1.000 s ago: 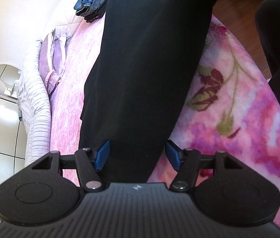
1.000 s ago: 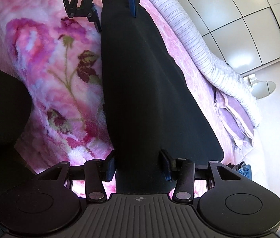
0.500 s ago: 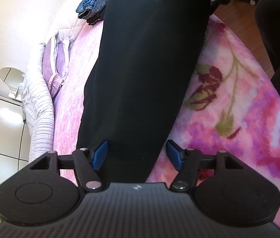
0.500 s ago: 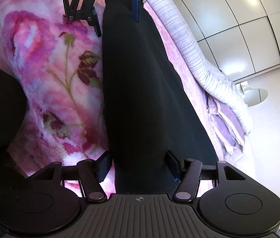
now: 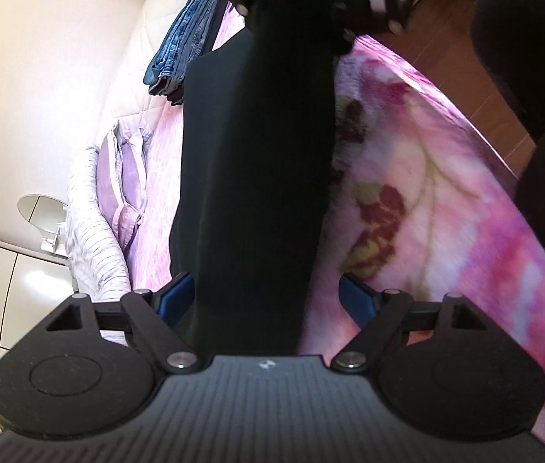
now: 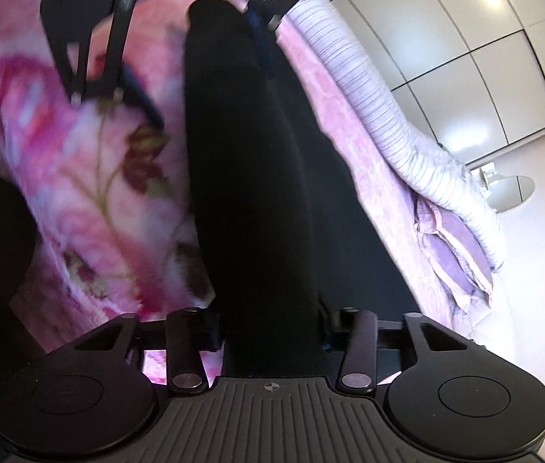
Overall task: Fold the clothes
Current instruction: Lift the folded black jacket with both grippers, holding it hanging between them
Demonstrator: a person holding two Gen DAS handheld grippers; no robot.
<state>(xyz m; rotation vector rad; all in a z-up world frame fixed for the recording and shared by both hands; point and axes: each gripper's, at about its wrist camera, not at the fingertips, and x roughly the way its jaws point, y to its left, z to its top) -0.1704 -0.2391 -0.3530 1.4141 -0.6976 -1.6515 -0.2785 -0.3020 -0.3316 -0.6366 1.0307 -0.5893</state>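
A long black garment (image 5: 257,162) lies along the pink floral blanket (image 5: 446,231) on the bed, its upper layer drawn into a ridge between the two grippers. My left gripper (image 5: 266,293) straddles one end and its jaws are opening. The right blue pad (image 5: 357,297) stands clear of the cloth. My right gripper (image 6: 270,332) is at the other end of the black garment (image 6: 257,177); its jaws are closing and both pads press on the cloth. Each gripper shows at the top of the other's view: the left gripper (image 6: 199,58) and the right gripper (image 5: 291,4).
Folded jeans (image 5: 183,50) lie stacked at the bed's far side by a quilted headboard. A lilac pillow (image 5: 125,181) and a striped duvet (image 5: 95,247) lie along the far edge. White wardrobe doors (image 6: 465,58) stand beyond. A person's dark-clothed legs (image 5: 542,58) stand on the wooden floor (image 5: 446,38).
The left jaws have spread wider around the cloth. The right jaws opened, then narrowed onto the garment. The two grippers have come closer together, and the cloth between them has risen into a ridge.
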